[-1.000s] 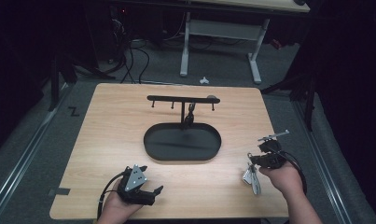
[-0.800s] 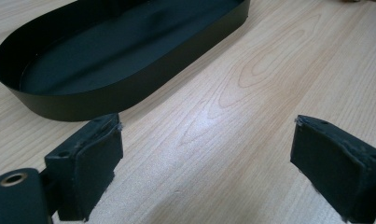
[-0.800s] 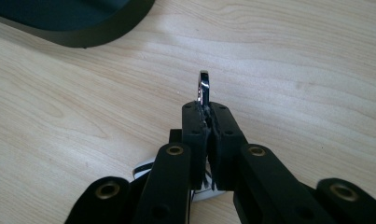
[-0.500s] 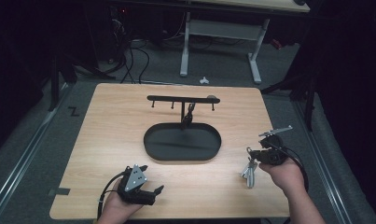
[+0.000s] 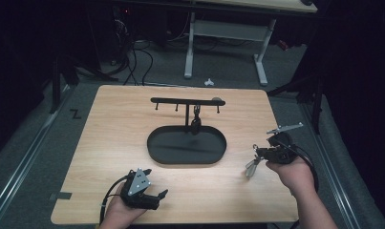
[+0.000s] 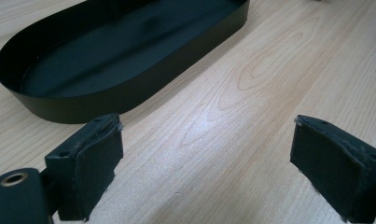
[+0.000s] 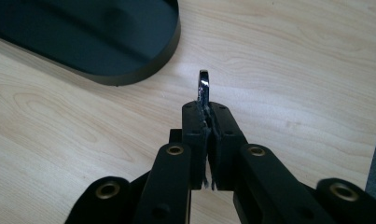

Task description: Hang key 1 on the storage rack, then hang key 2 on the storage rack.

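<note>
Item 1, right gripper (image 5: pixel 255 151): jaws pinched nearly together on a bunch of keys (image 5: pixel 251 167). It is held off the wooden table (image 5: pixel 109 124) near the right edge. The metal ring (image 7: pixel 204 84) pokes out past the pads in the right gripper view, and the keys dangle below in the high view. A grip on the ring leaves the loop free, probably so that it can be slipped over a peg

Item 2, left gripper (image 5: pixel 154 197): jaws wide apart, nothing between them. It rests low at the near edge of the table, its pads (image 6: pixel 90 163) facing bare wood just short of the tray; judged to be idle, parked clear of the working area

Item 3, key stand (image 5: pixel 187 101): black crossbar on a post, small pegs hanging beneath; one dark item (image 5: pixel 196 125) already hangs beside the post. Stands at mid-table, well apart from the raised keys

Item 4, oval tray (image 5: pixel 156 143): black, shallow, forms the stand's base and would catch anything dropped

Status: keys lifted, not yet hung; next move calls for carrying the ring up to a free peg
</note>
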{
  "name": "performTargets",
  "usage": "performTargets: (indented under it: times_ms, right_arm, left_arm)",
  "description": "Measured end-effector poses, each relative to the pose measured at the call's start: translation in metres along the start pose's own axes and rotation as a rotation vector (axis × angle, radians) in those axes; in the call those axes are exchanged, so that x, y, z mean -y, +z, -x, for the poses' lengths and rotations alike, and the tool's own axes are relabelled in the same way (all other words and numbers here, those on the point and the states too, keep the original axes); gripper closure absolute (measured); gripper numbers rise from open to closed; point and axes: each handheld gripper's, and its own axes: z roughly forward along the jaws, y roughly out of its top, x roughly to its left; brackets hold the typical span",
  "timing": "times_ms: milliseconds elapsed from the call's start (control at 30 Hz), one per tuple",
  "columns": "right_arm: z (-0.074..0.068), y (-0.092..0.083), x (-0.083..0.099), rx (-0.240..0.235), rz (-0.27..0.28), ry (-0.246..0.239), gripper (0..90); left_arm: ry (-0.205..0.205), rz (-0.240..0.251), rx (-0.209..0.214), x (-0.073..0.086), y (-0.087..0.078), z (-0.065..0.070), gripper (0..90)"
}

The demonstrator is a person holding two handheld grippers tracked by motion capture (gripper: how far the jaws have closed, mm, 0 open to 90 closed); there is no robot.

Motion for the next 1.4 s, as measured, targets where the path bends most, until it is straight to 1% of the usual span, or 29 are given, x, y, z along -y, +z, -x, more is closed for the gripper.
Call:
performTargets:
  times_ms: [267, 400, 467, 533, 633, 700, 733, 800, 867, 1000, 1300, 1400]
  right_arm:
    - [-0.008, -0.007, -0.014, -0.003, 0.02, -0.023, 86.9]
    - [-0.012, -0.007, -0.021, -0.01, 0.026, -0.031, 86.9]
    - [-0.016, -0.008, -0.025, -0.009, 0.029, -0.044, 86.9]
    - [-0.018, -0.008, -0.028, -0.011, 0.028, -0.047, 86.9]
    - [-0.021, -0.008, -0.032, -0.016, 0.032, -0.051, 86.9]
    - [-0.023, -0.009, -0.035, -0.018, 0.032, -0.061, 86.9]
    - [-0.024, -0.009, -0.036, -0.023, 0.036, -0.062, 86.9]
    - [-0.026, -0.009, -0.04, -0.027, 0.038, -0.071, 86.9]
    - [-0.028, -0.008, -0.043, -0.032, 0.04, -0.076, 86.9]
    - [-0.032, -0.007, -0.049, -0.035, 0.038, -0.088, 86.9]
    - [-0.043, -0.004, -0.066, -0.041, 0.04, -0.12, 86.9]
    - [-0.048, -0.004, -0.072, -0.043, 0.04, -0.124, 86.9]
  left_arm:
    - [0.005, -0.003, 0.001, 0.0, 0.0, 0.001, 9.9]
    - [-0.007, 0.01, -0.005, 0.0, -0.002, -0.001, 9.9]
    - [-0.003, 0.006, -0.005, 0.0, -0.002, 0.0, 9.9]
    - [-0.001, 0.003, -0.006, 0.001, -0.003, 0.0, 9.9]
    - [-0.007, 0.011, -0.011, 0.001, -0.004, 0.0, 9.9]
    - [0.002, 0.006, -0.016, 0.001, -0.005, 0.0, 10.0]
    - [-0.001, 0.005, -0.016, 0.001, -0.005, 0.0, 10.0]
    - [-0.01, 0.013, -0.016, 0.001, -0.006, 0.0, 10.0]
    - [-0.001, 0.008, -0.019, 0.002, -0.007, 0.001, 10.0]
    - [-0.001, 0.004, -0.027, 0.004, -0.01, 0.001, 10.0]
    - [-0.017, 0.007, -0.052, 0.01, -0.019, -0.002, 10.0]
    - [-0.02, 0.007, -0.054, 0.01, -0.021, -0.003, 10.0]
